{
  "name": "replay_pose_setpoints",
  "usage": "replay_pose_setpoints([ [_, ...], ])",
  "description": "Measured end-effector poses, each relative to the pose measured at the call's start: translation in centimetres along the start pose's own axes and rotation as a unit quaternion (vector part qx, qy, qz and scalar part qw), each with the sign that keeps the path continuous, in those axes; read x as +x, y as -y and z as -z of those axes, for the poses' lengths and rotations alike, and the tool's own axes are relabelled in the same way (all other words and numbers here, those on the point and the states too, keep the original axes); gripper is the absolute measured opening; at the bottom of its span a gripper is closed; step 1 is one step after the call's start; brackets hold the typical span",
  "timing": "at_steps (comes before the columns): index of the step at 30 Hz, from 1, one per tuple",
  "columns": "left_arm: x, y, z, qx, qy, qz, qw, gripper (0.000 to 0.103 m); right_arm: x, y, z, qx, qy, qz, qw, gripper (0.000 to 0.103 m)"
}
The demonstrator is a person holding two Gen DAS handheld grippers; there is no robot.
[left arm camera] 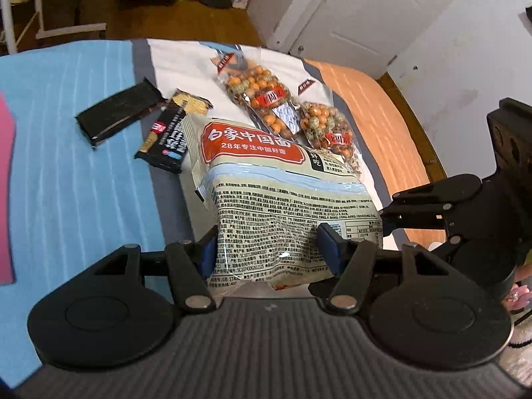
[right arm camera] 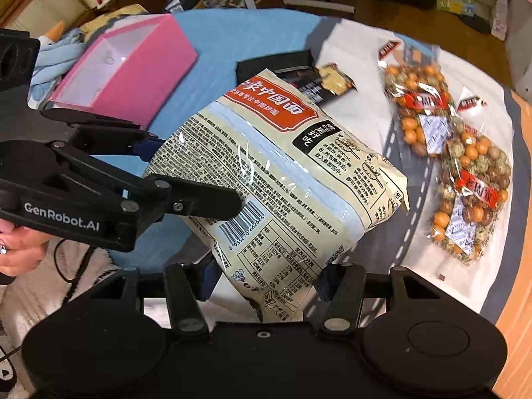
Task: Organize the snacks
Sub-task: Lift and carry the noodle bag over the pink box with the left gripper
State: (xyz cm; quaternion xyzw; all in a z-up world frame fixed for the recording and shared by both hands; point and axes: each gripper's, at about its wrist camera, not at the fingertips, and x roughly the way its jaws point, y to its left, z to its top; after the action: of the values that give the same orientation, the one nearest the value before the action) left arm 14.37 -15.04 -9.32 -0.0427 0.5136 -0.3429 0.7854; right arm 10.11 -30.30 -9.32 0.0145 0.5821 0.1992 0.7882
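Now I pinch the noodle bag (right arm camera: 276,179) in both grippers, left (left arm camera: 267,249) and right (right arm camera: 266,282), beside the pink box (right arm camera: 133,66).

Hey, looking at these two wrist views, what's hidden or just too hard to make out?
- Pink box: its floor is mostly hidden by its own wall in the right wrist view; in the left wrist view the frame edge cuts it.
- Black cracker pack: the noodle bag partly covers it in both views.
- Noodle bag's small print: too small to read.
- Left gripper and right gripper: pad contact is hidden behind the bag.
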Motion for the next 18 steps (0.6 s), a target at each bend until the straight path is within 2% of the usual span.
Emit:
replay_pose_setpoints([
  [8,-5.2,0.6,2.1,0.005,0.037,-0.027,0.9989,0.060,-1.9,-4.2,-0.2,-0.030,0.026,0.003,0.999,0.061],
  [18,-12.5,-0.9,4.7,-0.003,0.070,-0.047,0.9965,0.060,-3.9,-11.2,-0.2,-0.086,0.052,-0.008,0.995,0.060],
])
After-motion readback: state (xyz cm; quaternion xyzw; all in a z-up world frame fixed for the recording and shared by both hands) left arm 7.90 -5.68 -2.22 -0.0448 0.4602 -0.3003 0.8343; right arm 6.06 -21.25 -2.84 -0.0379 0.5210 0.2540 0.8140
